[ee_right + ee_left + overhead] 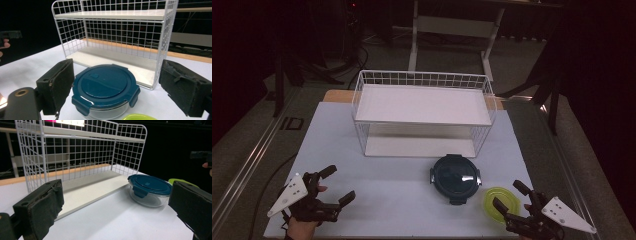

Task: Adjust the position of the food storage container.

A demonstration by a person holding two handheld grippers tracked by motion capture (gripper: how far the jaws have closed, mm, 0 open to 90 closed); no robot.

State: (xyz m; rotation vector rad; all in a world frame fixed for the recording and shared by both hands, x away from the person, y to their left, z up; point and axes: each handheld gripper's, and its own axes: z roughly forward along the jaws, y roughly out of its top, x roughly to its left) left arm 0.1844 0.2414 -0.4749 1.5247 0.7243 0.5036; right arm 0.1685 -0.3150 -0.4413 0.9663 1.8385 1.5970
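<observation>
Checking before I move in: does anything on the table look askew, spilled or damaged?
Nothing stands out. The lidded glass container sits upright with its blue lid clipped on, the green dish lies flat beside it, and the white wire shelf rack stands square. No spills.

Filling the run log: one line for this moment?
left gripper open | right gripper open | round blue-lidded glass container untouched, before white wire rack

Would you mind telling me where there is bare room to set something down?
Both shelves of the rack are bare, as is the table between the left gripper and the container. It's crowded around the green lid near the right gripper.
</observation>
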